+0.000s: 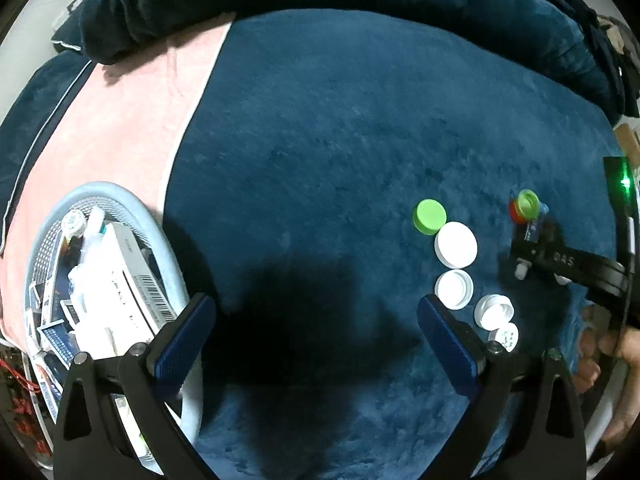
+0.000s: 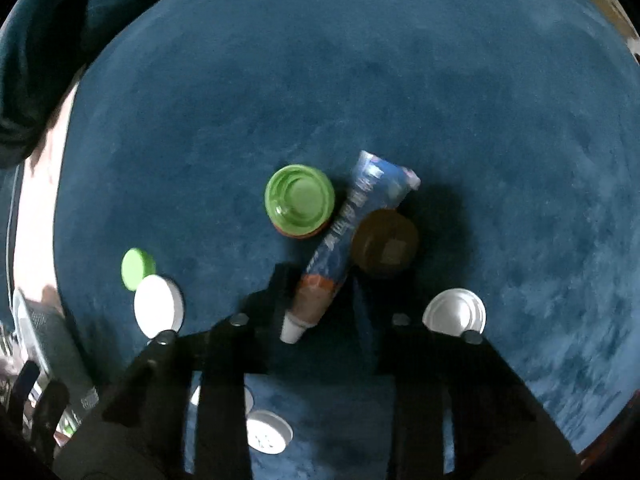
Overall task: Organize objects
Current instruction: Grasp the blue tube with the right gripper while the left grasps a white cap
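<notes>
Bottle caps and a squeeze tube (image 2: 352, 236) are what I am sorting, scattered on a dark blue plush blanket (image 1: 340, 128) near the lower right of the left view; the blue mesh basket (image 1: 160, 236) at lower left, already filled with boxes and packets, looks like the likely destination.

My left gripper (image 1: 316, 344) hovers with its fingers spread wide and nothing between them. My right gripper (image 2: 320, 300) has its fingers on either side of the tube's brown lower end, low in the middle of the right view; blur and shadow keep me from telling whether they press it yet.

Judging the risk: the tube is soft and tapered, so a grip this near its white nozzle (image 2: 292, 332) could let it slip or swing. It lies against an upturned green lid (image 2: 300, 198) and a brown cap (image 2: 384, 246), and lifting may drag either one.

Around them are a larger white cap (image 1: 456, 244), a green cap (image 1: 430, 216) touching it, and smaller white caps (image 1: 454, 290) beside my left fingers.
</notes>
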Demonstrator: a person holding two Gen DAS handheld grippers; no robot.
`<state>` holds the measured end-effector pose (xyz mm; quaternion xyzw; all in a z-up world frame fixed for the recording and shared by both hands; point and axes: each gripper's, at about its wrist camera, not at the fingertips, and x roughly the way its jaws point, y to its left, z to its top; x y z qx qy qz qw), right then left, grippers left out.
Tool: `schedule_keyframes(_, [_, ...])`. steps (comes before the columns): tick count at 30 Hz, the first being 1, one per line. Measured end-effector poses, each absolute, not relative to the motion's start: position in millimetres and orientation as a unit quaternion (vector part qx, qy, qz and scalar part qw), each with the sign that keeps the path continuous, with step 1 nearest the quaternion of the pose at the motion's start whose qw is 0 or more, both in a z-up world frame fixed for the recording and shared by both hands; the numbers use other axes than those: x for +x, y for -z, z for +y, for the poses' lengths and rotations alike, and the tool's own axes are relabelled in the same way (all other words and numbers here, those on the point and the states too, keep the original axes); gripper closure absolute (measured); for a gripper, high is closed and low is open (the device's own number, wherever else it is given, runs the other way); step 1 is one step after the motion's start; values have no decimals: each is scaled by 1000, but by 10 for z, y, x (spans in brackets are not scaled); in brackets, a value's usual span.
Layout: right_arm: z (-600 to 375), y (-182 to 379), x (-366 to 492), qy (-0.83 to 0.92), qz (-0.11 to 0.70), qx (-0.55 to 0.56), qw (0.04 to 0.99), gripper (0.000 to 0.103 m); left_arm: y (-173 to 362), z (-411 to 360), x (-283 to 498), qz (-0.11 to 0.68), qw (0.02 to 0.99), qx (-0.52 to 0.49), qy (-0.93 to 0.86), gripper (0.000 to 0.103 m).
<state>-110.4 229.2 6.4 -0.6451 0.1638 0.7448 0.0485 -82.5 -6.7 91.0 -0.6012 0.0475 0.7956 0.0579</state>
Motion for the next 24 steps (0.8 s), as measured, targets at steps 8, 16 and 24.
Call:
schedule_keyframes(8, [2214,-204,-687,-725,150,-672,1,81,-857,28,-861,52,75,-606,-790,2])
schedule_keyframes(16, [2362,-67,-856,-734,202,-648,19,80,-779,157,-847,63,88,-612,-783,2])
schedule_keyframes(24, [2317,-52,-992,-741,218,-635,14,78,-671,238,-864,60,94,-625,-773,2])
